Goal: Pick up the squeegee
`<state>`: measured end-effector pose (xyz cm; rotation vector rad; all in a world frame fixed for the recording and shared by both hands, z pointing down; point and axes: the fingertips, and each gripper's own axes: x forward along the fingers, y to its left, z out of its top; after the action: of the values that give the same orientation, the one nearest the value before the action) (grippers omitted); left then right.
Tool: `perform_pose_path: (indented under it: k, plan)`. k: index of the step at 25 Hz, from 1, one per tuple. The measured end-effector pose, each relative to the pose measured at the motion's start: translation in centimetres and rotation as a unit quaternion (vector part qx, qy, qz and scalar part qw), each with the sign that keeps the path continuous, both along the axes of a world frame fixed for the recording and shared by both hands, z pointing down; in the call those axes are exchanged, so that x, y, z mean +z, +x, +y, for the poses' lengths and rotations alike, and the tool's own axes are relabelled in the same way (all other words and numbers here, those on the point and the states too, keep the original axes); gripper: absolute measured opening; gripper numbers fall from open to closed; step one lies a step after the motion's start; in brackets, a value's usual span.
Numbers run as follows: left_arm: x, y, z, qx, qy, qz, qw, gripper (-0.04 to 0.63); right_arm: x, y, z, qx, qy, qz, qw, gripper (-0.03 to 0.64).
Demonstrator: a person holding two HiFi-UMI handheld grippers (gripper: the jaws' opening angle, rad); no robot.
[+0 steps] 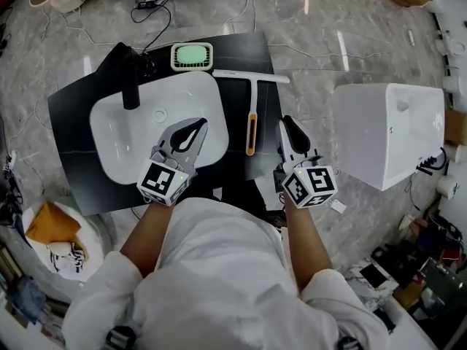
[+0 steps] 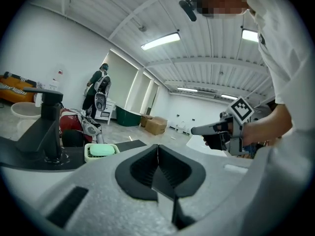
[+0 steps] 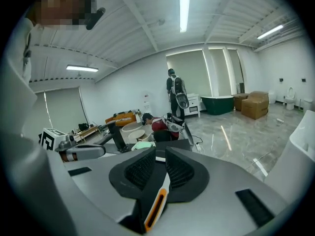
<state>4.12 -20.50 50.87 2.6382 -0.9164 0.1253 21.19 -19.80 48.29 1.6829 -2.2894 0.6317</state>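
The squeegee (image 1: 251, 122) has a white T-shaped blade and a white handle with an orange strip. It lies on the black counter (image 1: 73, 115) just right of the white sink (image 1: 109, 155). My right gripper (image 1: 286, 120) is a little right of its handle, jaws all but closed with nothing in them. In the right gripper view the orange handle (image 3: 156, 208) shows through the thin slit between the jaws (image 3: 161, 151), lying below them. My left gripper (image 1: 201, 122) hangs over the sink's right side, shut and empty, its pads meeting in the left gripper view (image 2: 157, 149).
A black faucet (image 1: 130, 86) stands at the sink's far left. A green soap dish (image 1: 192, 55) sits behind the sink. A white ceramic fixture (image 1: 387, 130) stands on the floor to the right. Cables trail across the marble floor. A person (image 3: 174, 90) stands far back.
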Motion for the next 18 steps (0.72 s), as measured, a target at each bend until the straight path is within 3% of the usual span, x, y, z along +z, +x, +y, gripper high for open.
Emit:
perform_pose_path:
  k: [8,15,18]
  plan:
    - [3.2,0.3,0.0,-0.009,-0.036,-0.020,0.9991,0.017,5.6,-1.3,-3.9,-0.032,-0.071,0.002,0.997,0.116]
    - [5.5,0.3,0.9,-0.018,-0.057,-0.023,0.9980,0.017,9.8,-1.9,-6.0,-0.042,-0.127,0.008,0.991,0.143]
    - [5.9,1.0,1.5,0.002,-0.048,-0.035,0.9982,0.017,11.1,-2.0,-6.7,-0.037,-0.149,0.011,0.988,0.153]
